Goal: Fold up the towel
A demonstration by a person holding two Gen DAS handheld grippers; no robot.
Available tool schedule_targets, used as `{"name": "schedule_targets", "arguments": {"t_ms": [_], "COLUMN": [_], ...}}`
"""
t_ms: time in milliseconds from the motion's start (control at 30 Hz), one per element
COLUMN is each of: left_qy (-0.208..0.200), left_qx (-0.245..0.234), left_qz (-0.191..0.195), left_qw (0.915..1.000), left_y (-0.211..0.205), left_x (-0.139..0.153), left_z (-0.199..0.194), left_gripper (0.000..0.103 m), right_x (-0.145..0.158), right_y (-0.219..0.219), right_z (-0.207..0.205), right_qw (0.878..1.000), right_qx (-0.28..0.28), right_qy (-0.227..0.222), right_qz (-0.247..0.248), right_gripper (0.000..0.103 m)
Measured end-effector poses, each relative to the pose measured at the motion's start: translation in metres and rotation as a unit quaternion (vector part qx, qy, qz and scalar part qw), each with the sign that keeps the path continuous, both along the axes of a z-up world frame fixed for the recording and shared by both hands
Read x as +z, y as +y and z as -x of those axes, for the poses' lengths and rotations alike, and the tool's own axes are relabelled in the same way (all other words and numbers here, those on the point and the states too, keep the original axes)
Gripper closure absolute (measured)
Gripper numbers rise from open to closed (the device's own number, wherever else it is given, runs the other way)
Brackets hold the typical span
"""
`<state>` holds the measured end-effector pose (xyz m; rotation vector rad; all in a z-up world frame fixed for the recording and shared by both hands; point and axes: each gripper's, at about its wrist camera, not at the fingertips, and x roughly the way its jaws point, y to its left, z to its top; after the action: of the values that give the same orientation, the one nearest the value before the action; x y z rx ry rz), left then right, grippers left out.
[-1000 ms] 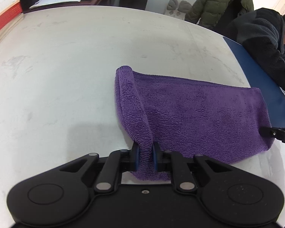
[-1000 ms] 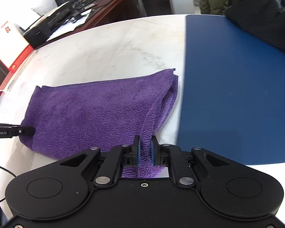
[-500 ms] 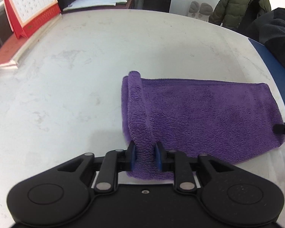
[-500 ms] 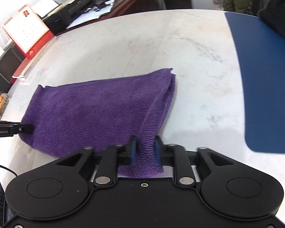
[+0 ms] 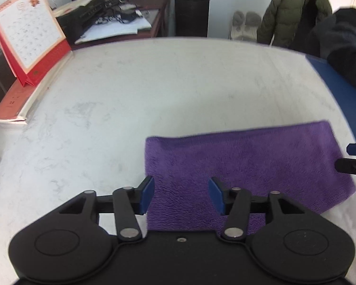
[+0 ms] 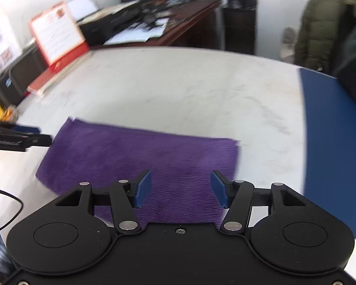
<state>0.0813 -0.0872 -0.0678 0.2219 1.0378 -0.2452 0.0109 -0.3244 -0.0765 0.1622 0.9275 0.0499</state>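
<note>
The purple terry-cloth towel (image 5: 244, 163) lay folded flat on the white marbled surface (image 5: 154, 90). The left gripper (image 5: 180, 196) hung above its left end and the right gripper (image 6: 181, 188) above its right end. Both pairs of jaws were spreading apart, the cloth lying below and between them, unpinched.

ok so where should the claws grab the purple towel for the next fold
Probably the two short ends. The purple towel lies flat as a long strip on the white table, so each end gives a free edge to pinch from above. Left claw and right claw are opening with nothing pinched.
</note>
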Motion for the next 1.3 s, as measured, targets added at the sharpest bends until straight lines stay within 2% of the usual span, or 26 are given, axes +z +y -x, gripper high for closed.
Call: {"name": "schedule_targets", "arguments": {"t_ms": [133,233,667,1067,1300], "left_qy": [0.018,0.025,0.037,0.022,0.016], "left_qx": [0.011,0.022,0.048,0.051,0.052], "left_qz": [-0.01,-0.006,-0.013,-0.028,-0.029], "left_qw": [0.9997,0.9994,0.9981,0.9981,0.9981], "left_y": [-0.007,-0.006,-0.001,-0.001,-0.002], "left_x": [-0.013,-0.017,-0.014,0.006,0.016], "left_z": [-0.002,0.0,0.01,0.024,0.027], "left_gripper": [0.054,0.05,0.03,0.021,0.02], "right_x": [-0.016,-0.027,0.001,0.015,0.019], "right_y": [0.003,0.002,0.004,0.018,0.024], "right_z": [-0.004,0.004,0.013,0.016,0.019], "right_qw": [0.999,0.998,0.999,1.0,1.0], "right_qx": [-0.003,-0.005,-0.027,-0.02,-0.019], "right_qy": [0.032,0.058,0.038,0.023,0.017], "right_qz": [-0.002,0.006,-0.004,-0.004,-0.003], "right_gripper": [0.048,0.047,0.034,0.033,0.029]}}
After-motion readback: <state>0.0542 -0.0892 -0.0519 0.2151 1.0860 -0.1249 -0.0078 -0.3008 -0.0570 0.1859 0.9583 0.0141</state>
